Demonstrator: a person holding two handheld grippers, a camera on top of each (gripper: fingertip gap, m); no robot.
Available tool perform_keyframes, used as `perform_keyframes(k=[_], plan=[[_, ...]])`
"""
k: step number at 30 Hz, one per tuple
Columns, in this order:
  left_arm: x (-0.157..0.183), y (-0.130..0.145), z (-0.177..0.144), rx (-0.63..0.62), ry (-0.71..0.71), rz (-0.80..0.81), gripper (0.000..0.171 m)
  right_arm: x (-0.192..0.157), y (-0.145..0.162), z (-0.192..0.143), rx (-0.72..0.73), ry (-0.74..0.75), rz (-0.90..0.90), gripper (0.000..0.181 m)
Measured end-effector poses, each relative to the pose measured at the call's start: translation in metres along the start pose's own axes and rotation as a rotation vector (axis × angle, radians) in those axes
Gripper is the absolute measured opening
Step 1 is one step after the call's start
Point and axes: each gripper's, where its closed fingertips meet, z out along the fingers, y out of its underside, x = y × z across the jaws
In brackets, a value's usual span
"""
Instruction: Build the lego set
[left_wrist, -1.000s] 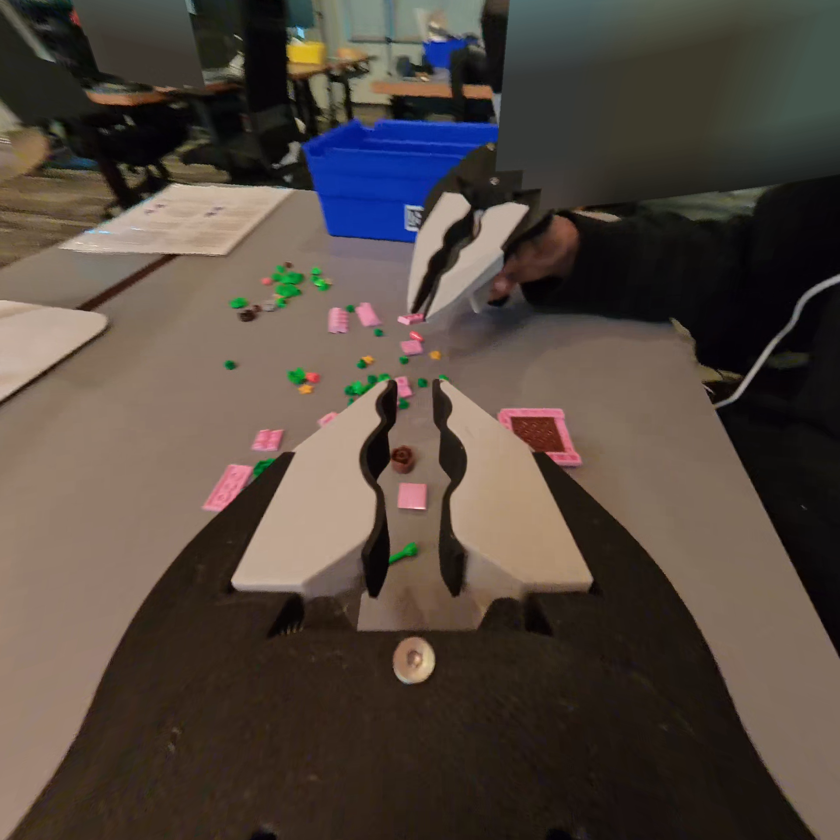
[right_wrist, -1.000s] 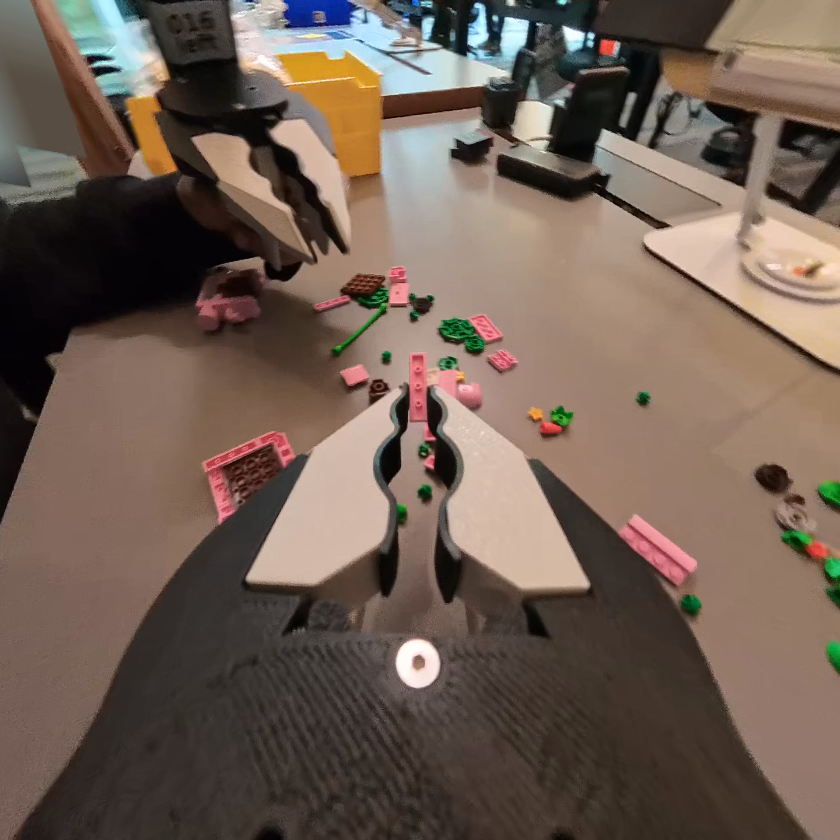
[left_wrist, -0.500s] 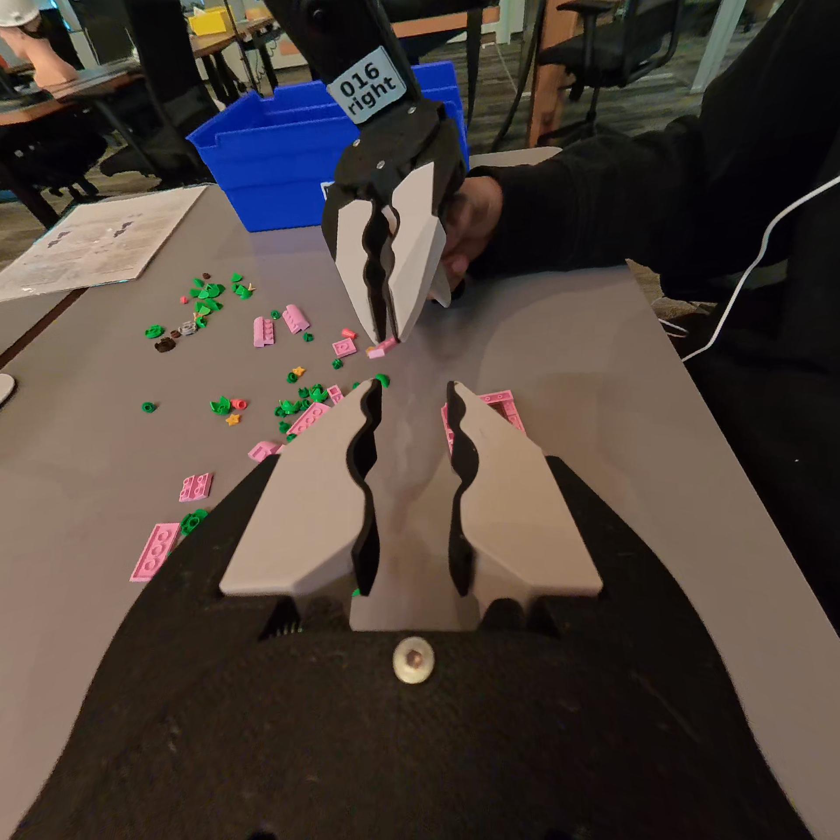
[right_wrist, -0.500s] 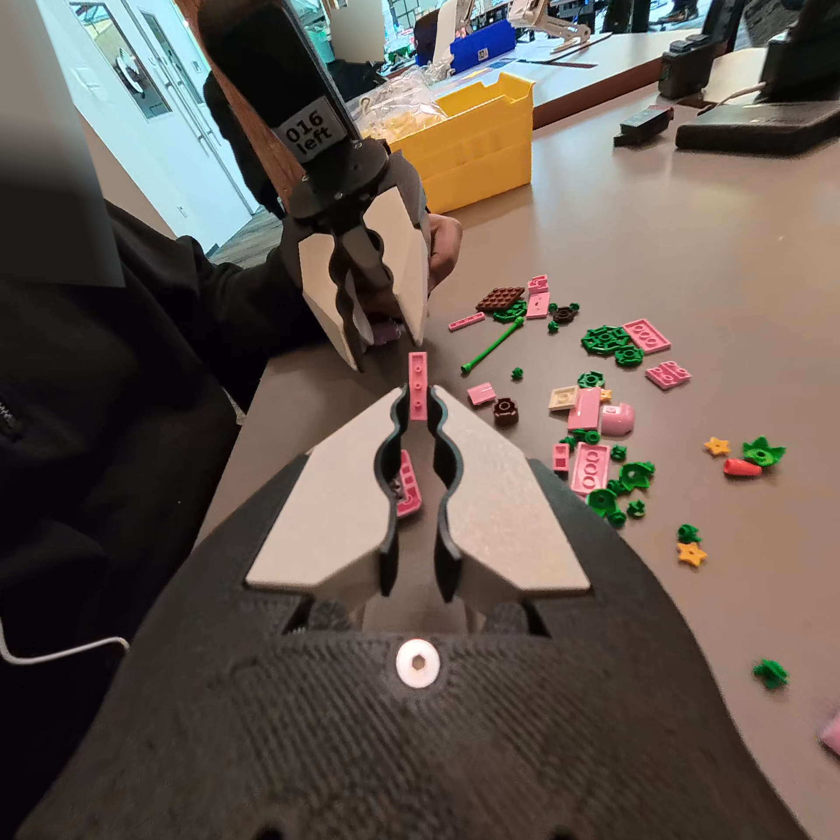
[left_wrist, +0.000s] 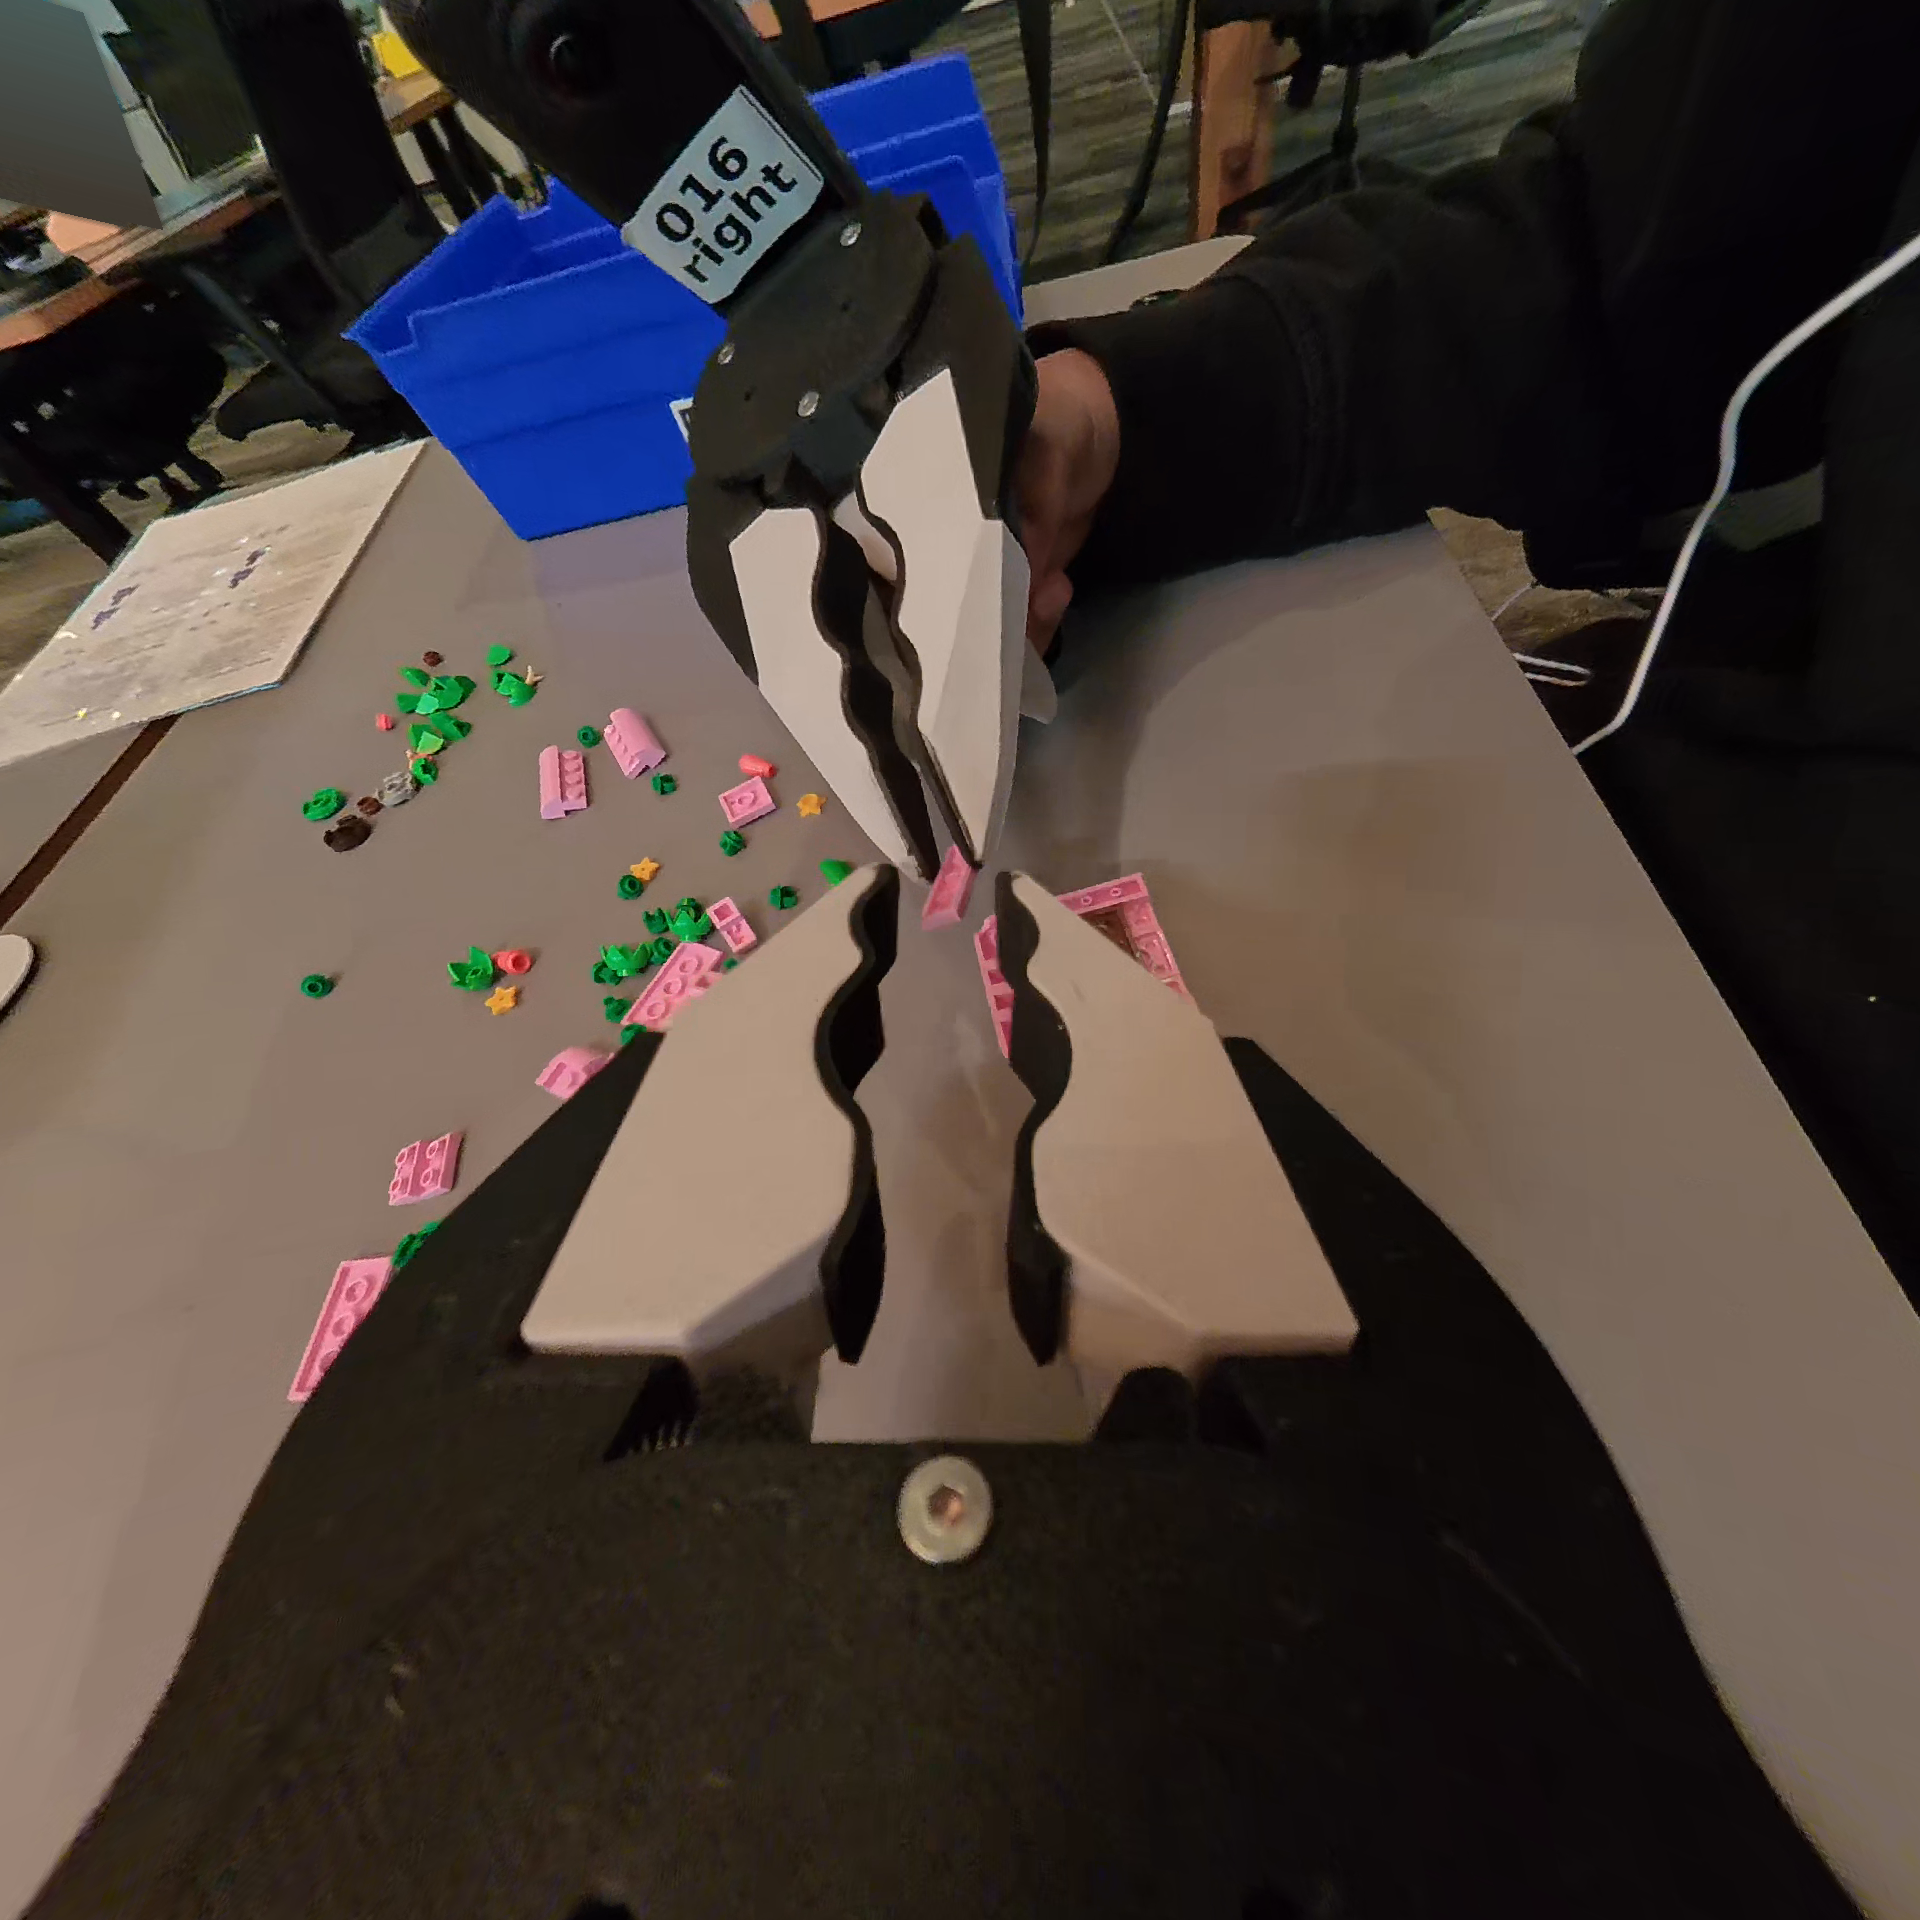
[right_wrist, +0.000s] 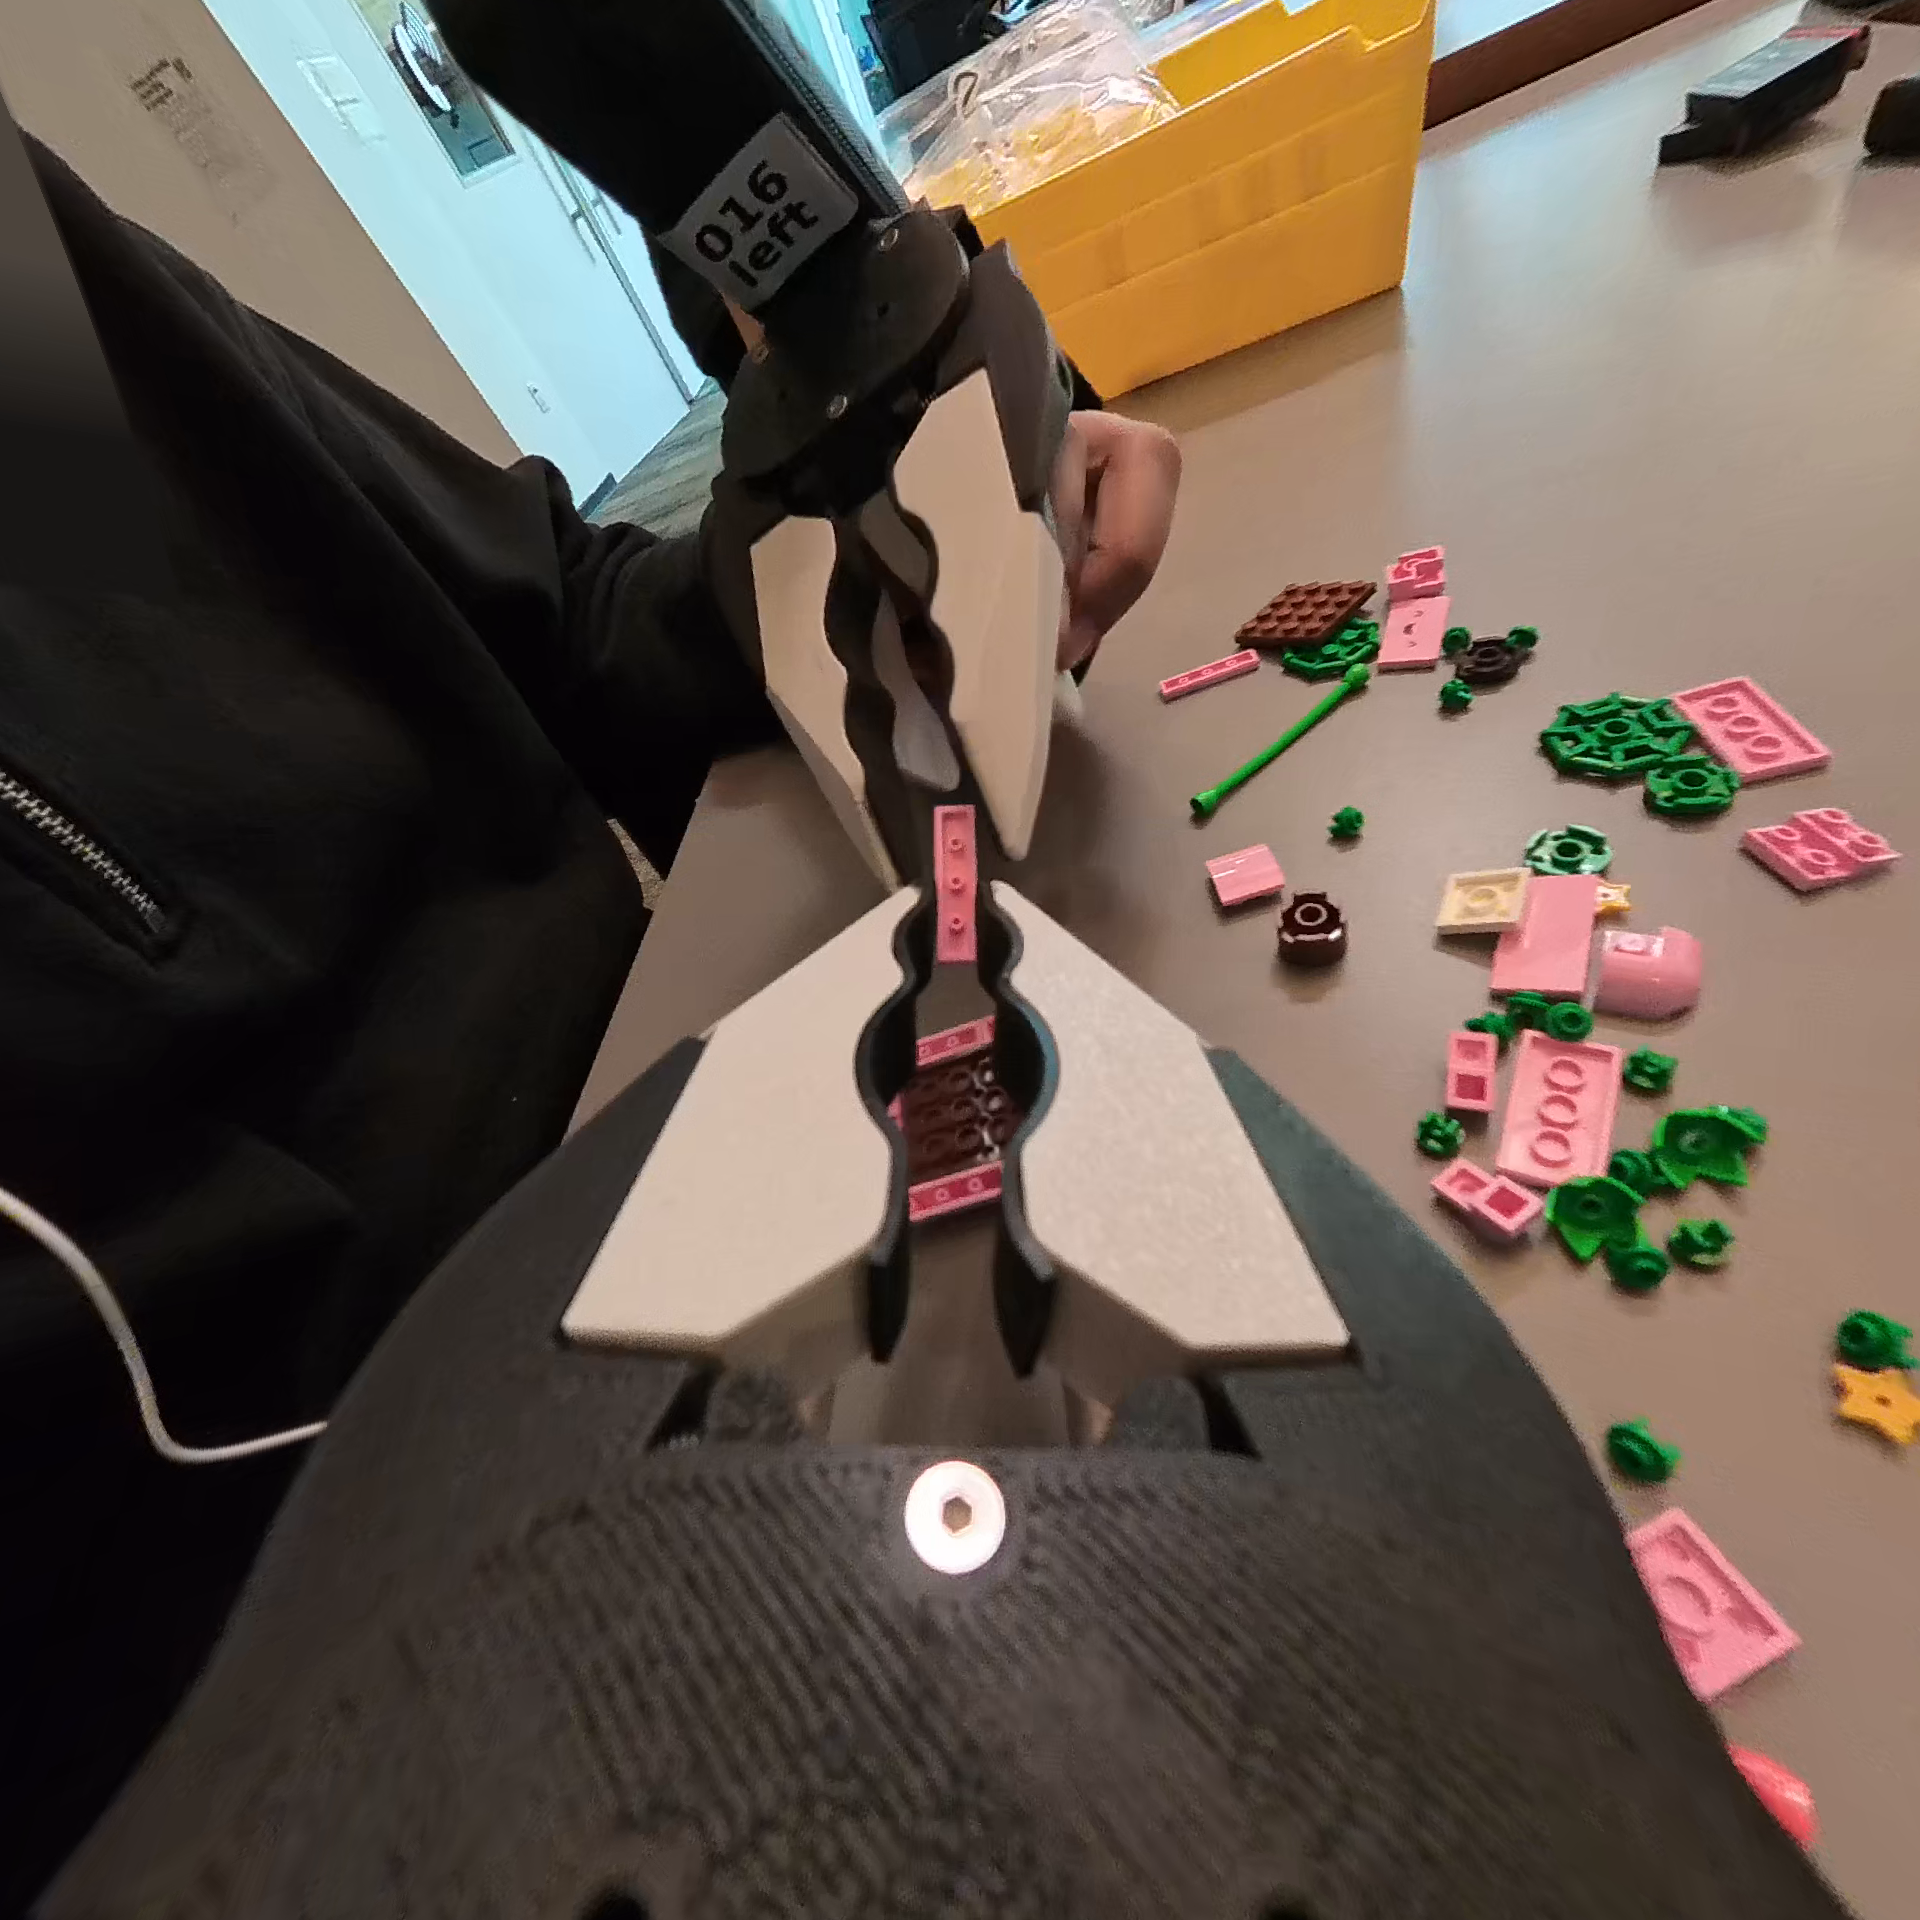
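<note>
**Right wrist view: narrow pink plate held, pointed at left gripper**

Right gripper (right_wrist: 954, 914) clamped on a narrow pink plate (right_wrist: 956, 883); long axis along the fingers, studs up, far end projecting past the tips. Left gripper (right_wrist: 940, 847) directly ahead, jaws parted with nothing between them, its tips flanking the plate's free end; contact not resolvable. Pink-bordered base with brown centre (right_wrist: 951, 1127) on grey table (right_wrist: 1455, 499), below the right gripper, seen through its finger gap.

Left wrist view: right gripper (left_wrist: 940, 868) descends from above, plate (left_wrist: 948, 899) hanging just ahead of the spread left gripper (left_wrist: 945, 894); base (left_wrist: 1132, 925) under the right-hand finger.

Judgement: handover or regrip of plate, then placement on base. Left gripper nearer the free end.
</note>
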Motion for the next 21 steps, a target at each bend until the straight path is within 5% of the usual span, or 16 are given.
perform_keyframes(k=[21], plan=[[-0.0001, 0.0049, -0.0005, -0.021, 0.017, -0.011, 0.003, 0.0025, 0.0002, 0.0007, -0.008, 0.036, -0.008, 0.000]])
